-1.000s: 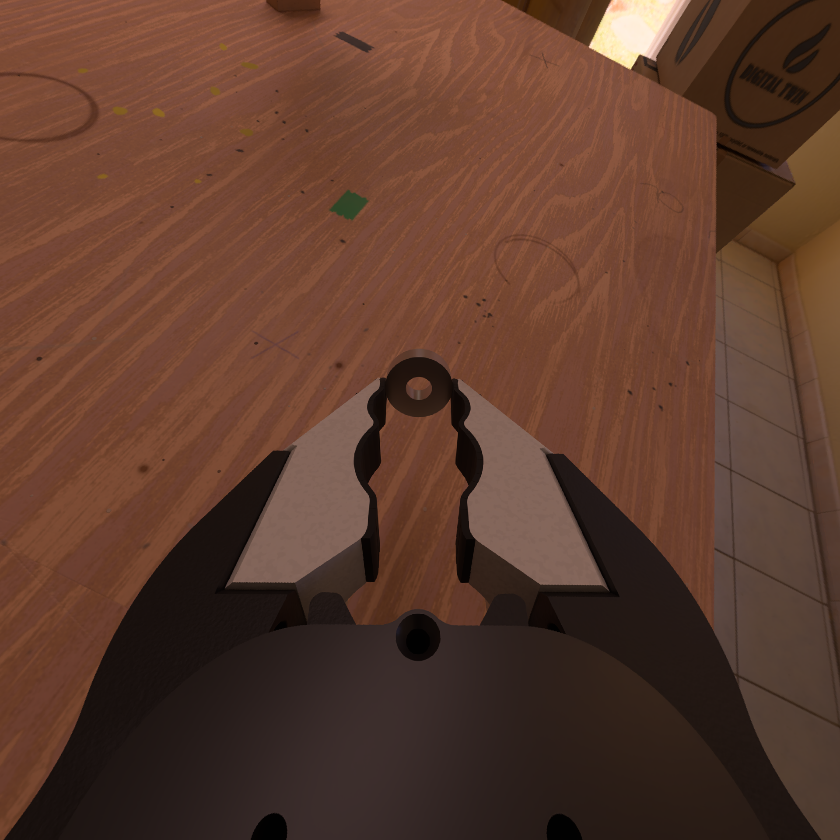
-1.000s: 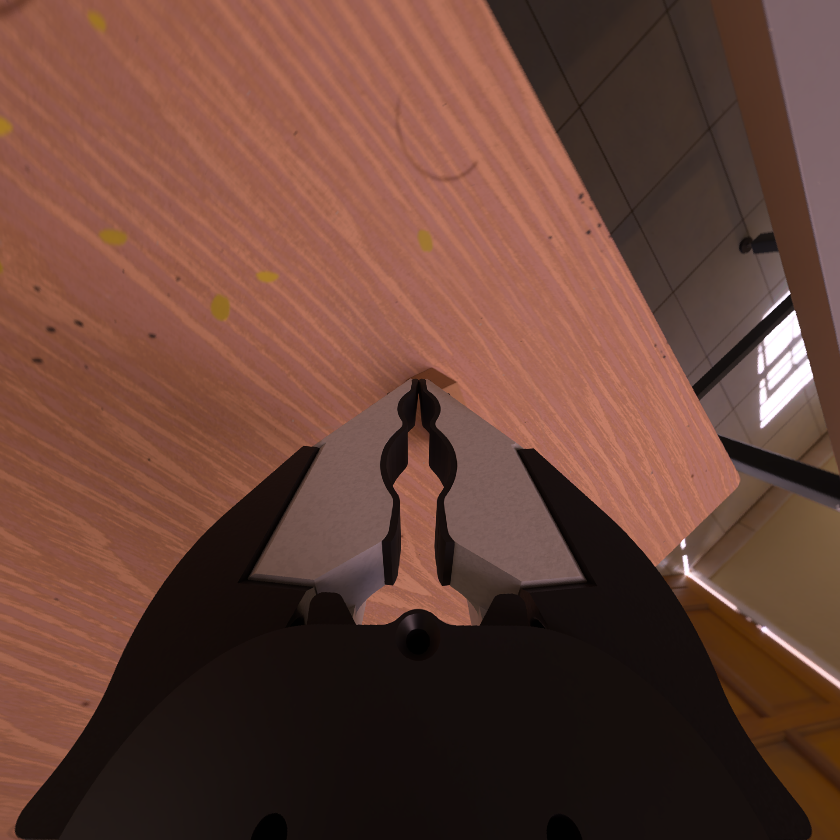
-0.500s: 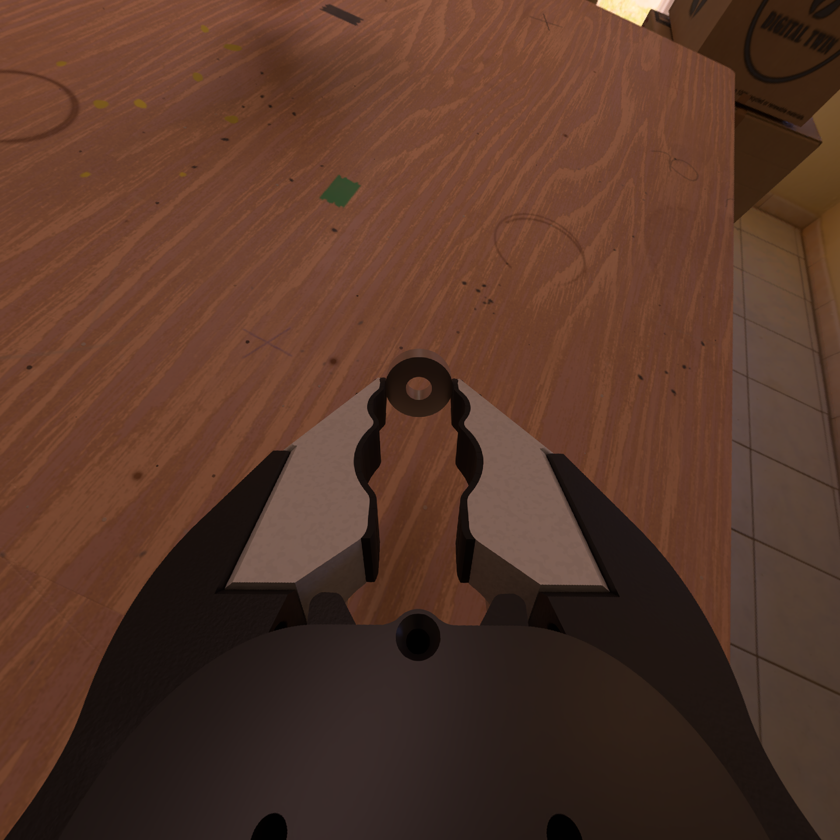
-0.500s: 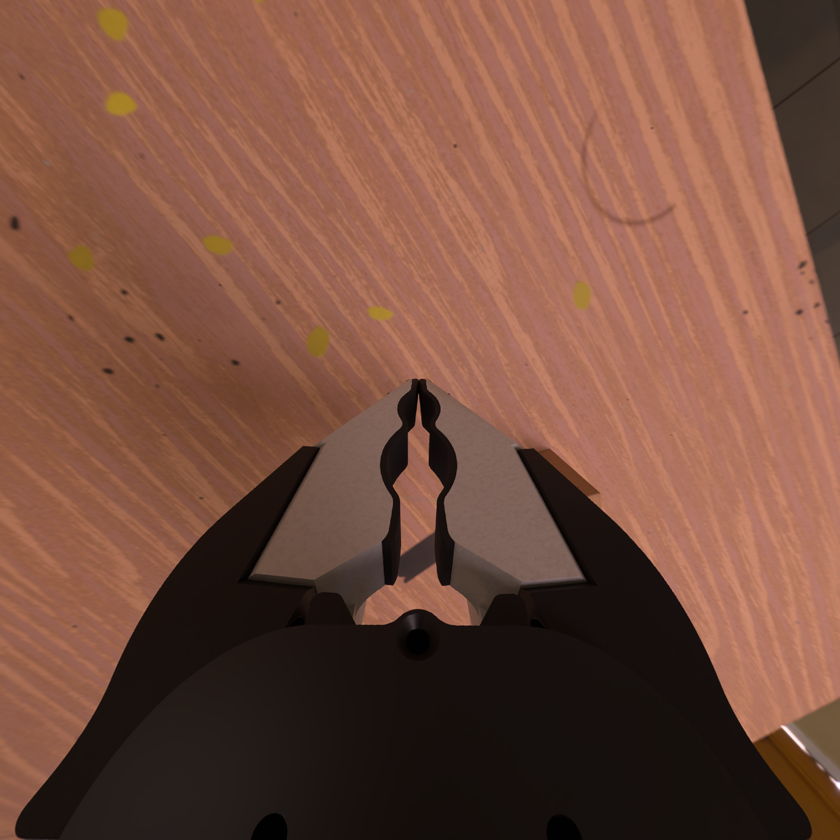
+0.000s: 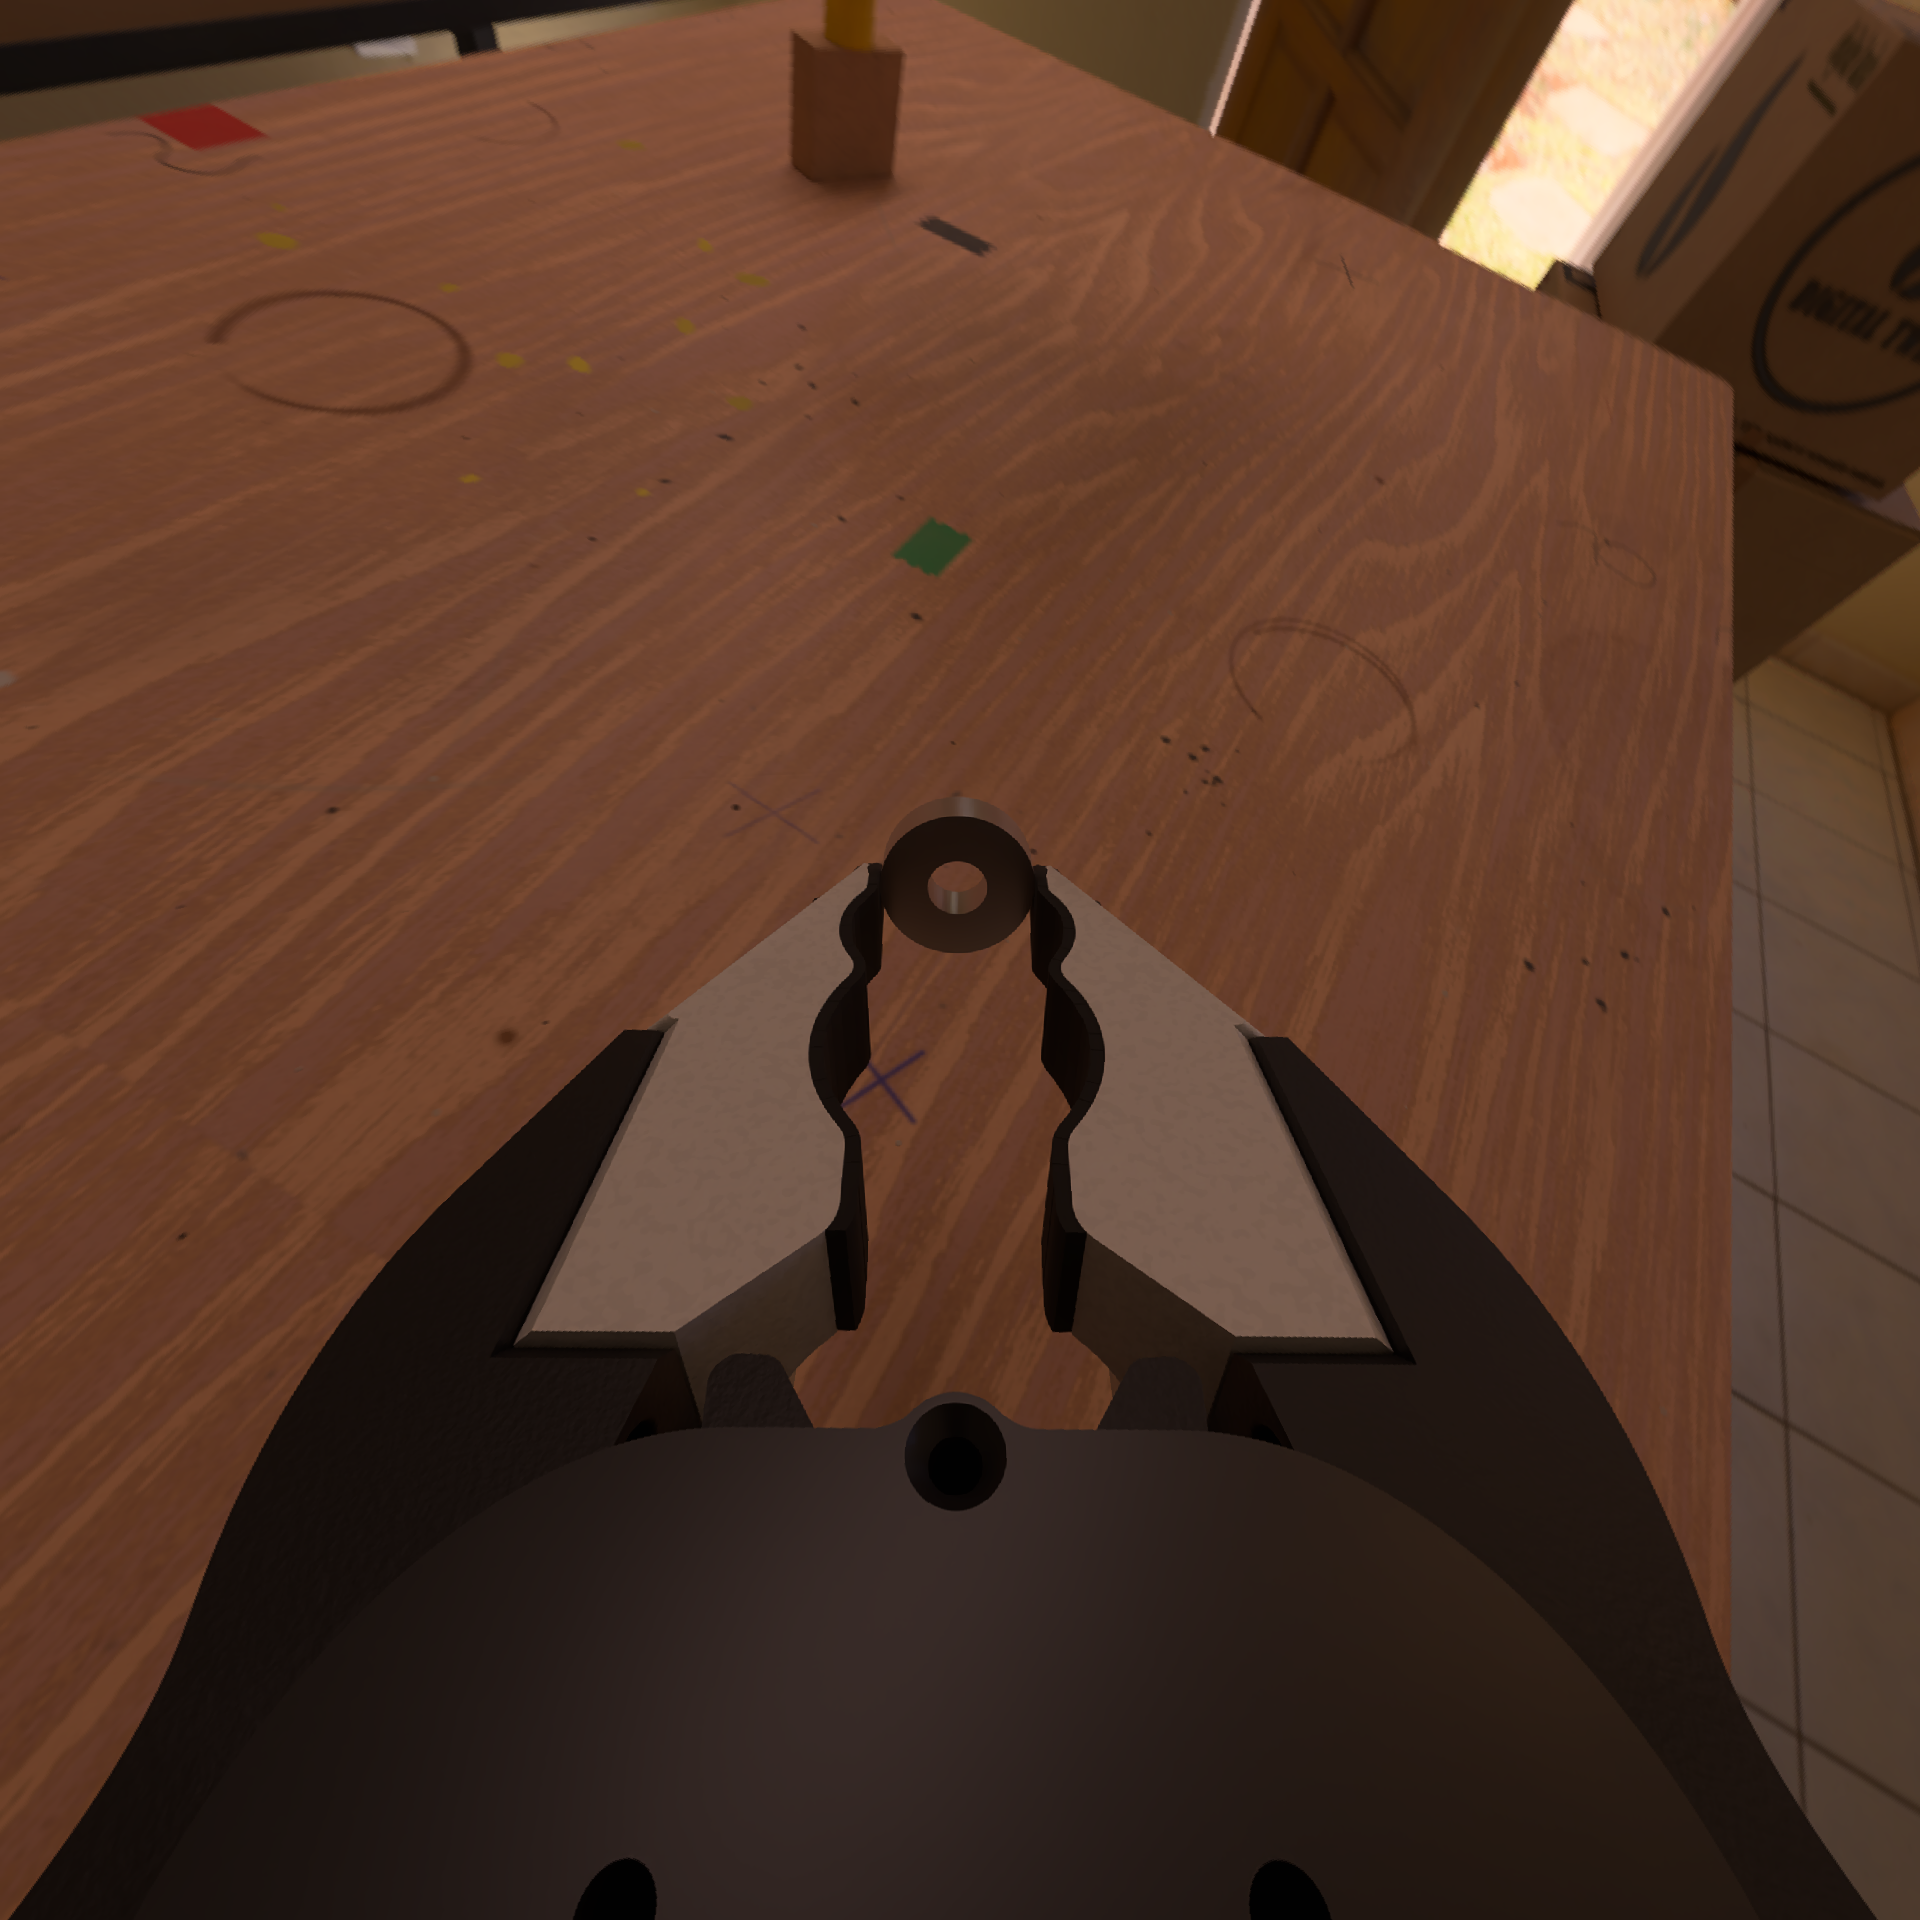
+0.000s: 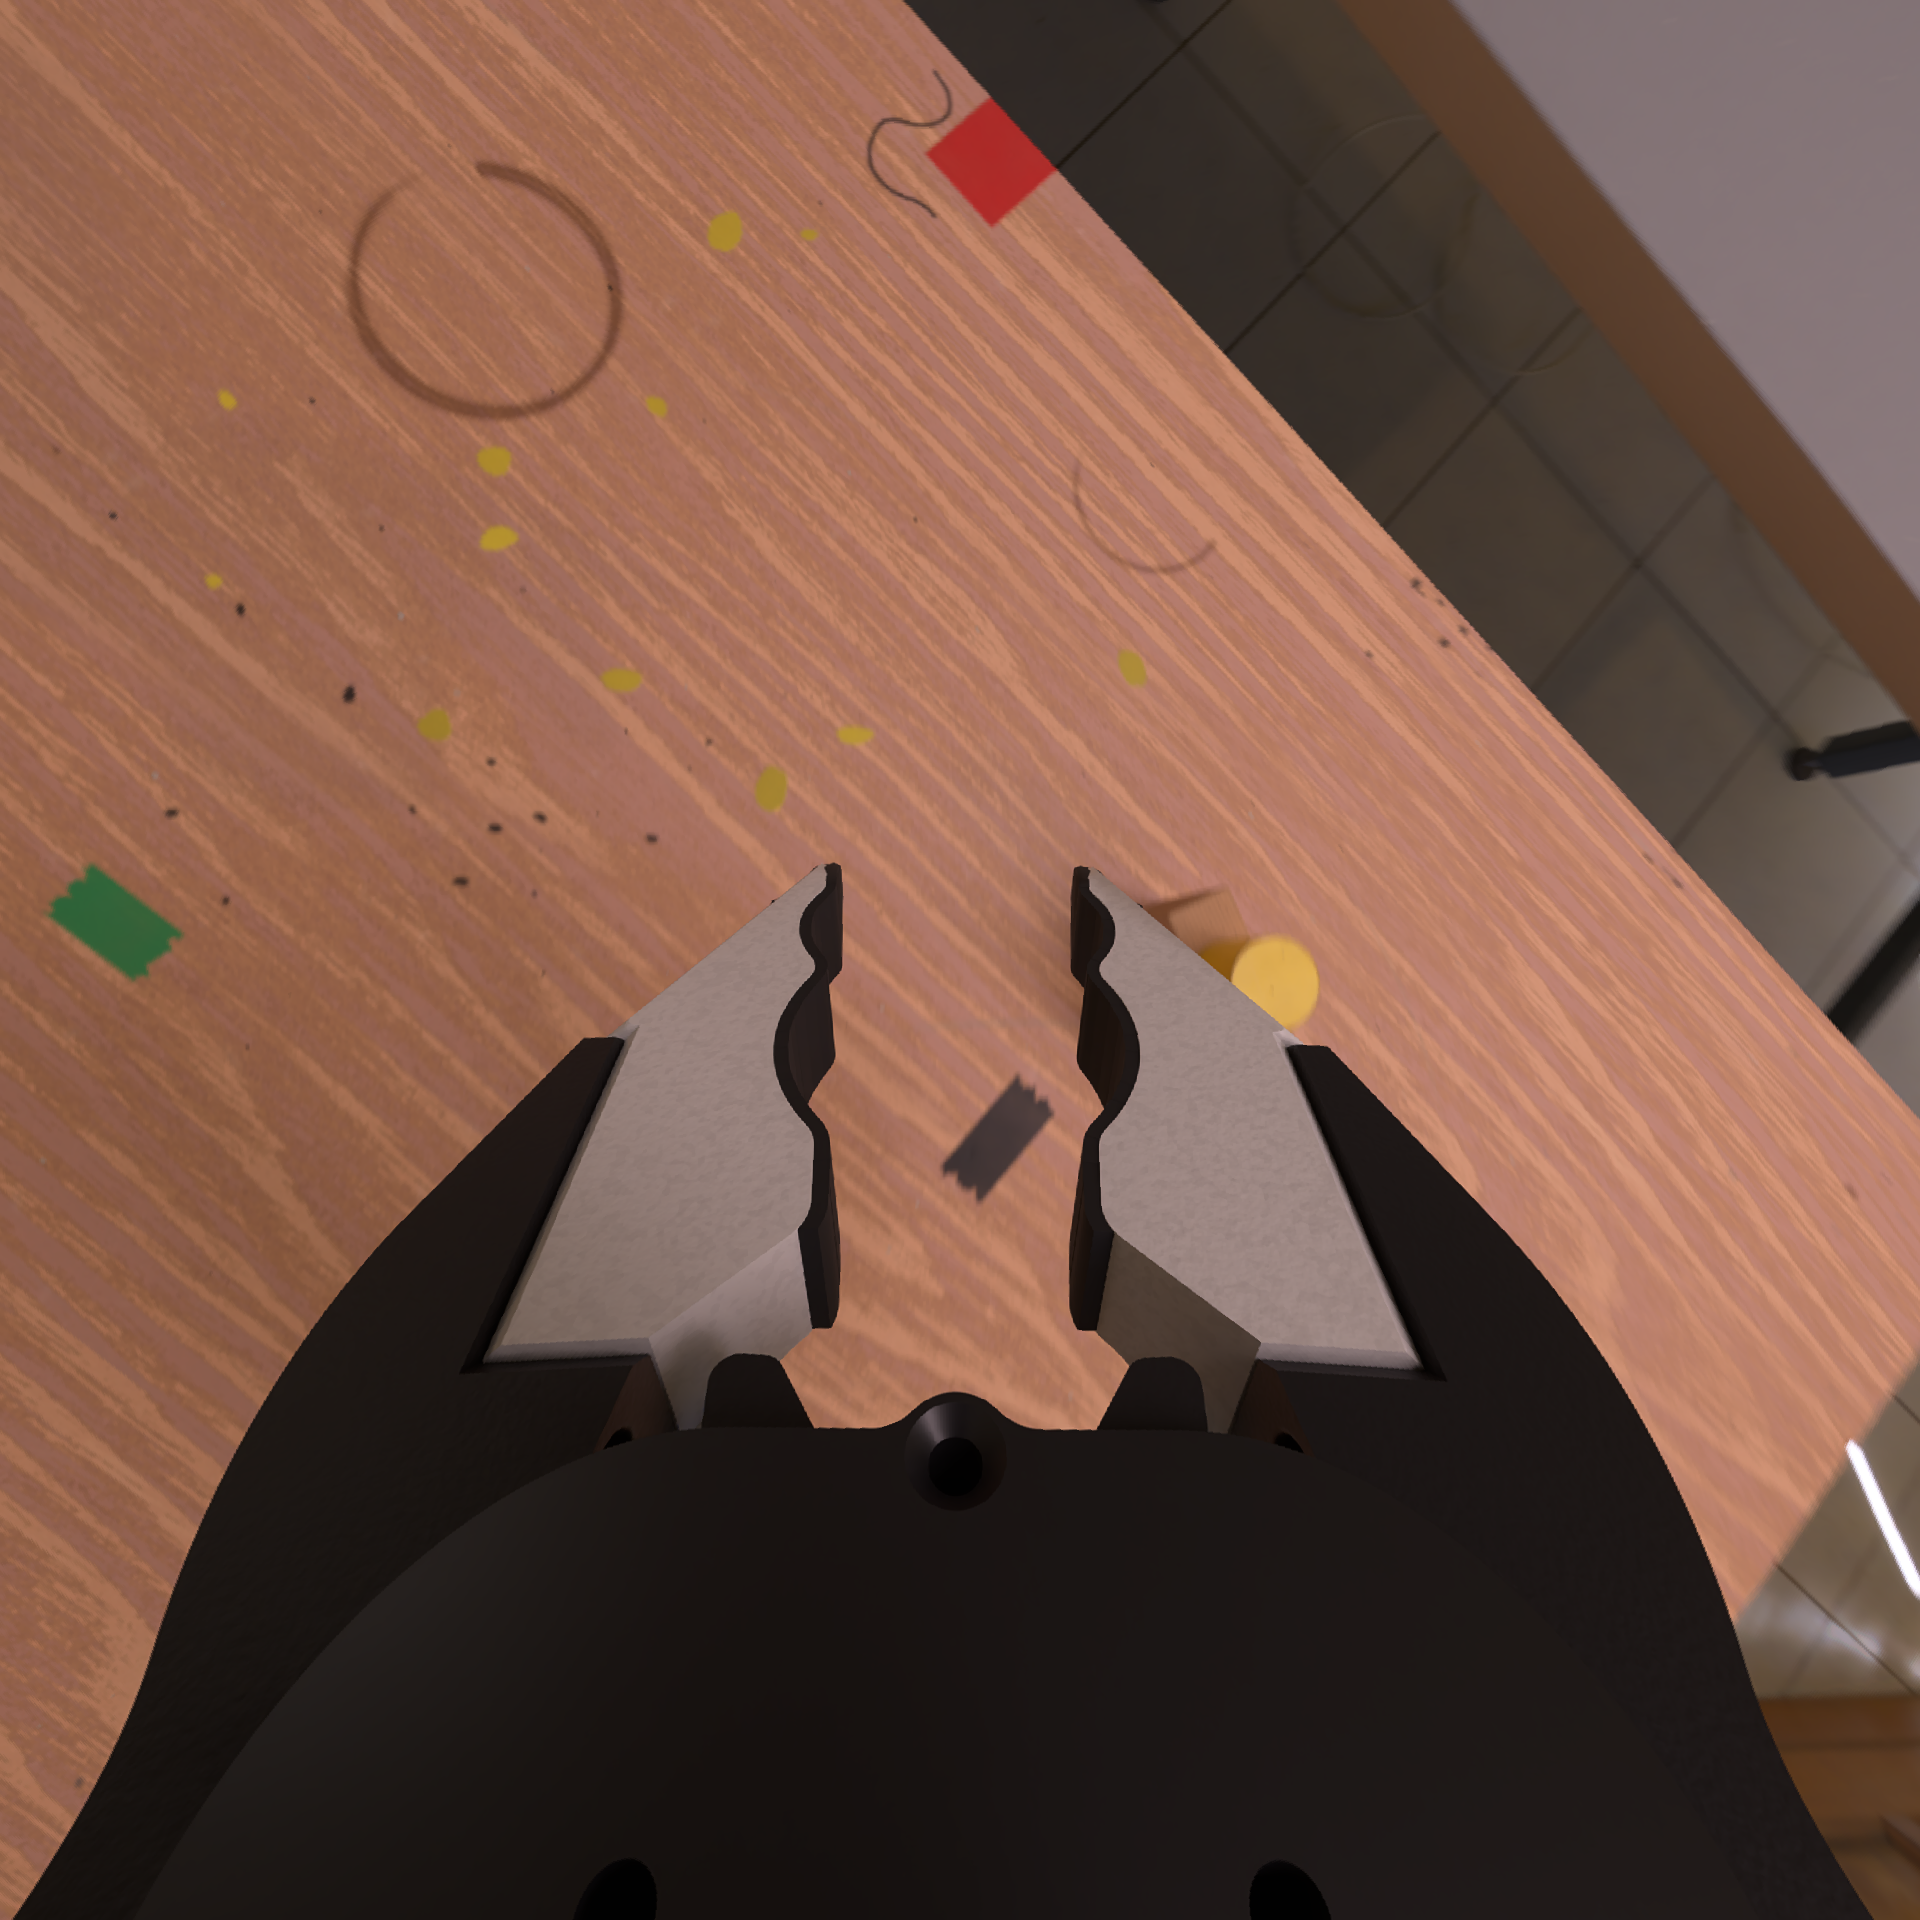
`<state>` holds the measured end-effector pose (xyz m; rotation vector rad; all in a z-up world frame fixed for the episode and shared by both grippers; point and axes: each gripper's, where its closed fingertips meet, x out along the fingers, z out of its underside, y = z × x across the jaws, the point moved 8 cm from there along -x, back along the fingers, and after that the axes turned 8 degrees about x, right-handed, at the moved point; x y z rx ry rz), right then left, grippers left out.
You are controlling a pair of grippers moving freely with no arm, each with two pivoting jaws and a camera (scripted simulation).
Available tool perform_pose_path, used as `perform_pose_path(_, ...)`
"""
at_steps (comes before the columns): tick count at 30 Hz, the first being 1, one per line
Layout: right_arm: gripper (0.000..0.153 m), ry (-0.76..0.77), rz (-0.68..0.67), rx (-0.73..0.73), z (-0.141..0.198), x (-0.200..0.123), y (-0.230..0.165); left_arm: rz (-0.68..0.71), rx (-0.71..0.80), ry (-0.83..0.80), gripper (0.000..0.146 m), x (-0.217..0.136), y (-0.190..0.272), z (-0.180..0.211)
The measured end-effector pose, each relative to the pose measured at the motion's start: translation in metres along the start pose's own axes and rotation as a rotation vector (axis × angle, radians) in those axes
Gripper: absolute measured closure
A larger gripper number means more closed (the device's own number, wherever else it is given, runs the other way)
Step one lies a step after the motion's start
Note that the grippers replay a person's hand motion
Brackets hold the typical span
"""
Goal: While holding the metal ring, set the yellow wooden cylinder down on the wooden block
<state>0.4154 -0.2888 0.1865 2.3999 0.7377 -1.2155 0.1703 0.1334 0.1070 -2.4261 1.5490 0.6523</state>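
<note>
The left gripper (image 5: 956, 883) pinches the metal ring (image 5: 957, 889) at its fingertips, lifted above the counter (image 5: 416, 644) at frame centre. The yellow wooden cylinder (image 5: 851, 12) stands upright on the wooden block (image 5: 844, 116) at the top of the frame — apparently placed. The right gripper (image 6: 954, 894) hangs open and empty, the cylinder just right of its fingertips.

On the bench (image 5: 520, 727), only the wooden block (image 5: 844, 120) with the yellow wooden cylinder (image 5: 850, 10) on top stands up, at 12 o'clock. From 9 to 3 o'clock the surface lies flat and passable; cardboard boxes (image 5: 1787, 260) crowd the 2 o'clock edge.
</note>
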Motion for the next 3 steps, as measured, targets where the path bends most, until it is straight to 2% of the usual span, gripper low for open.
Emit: perform_pose_path(3, 0.108, 0.022, 0.116, -0.004, 0.023, -0.024, -0.015, -0.052, -0.026, 0.036, 0.118, -0.007, -0.008, -0.002)
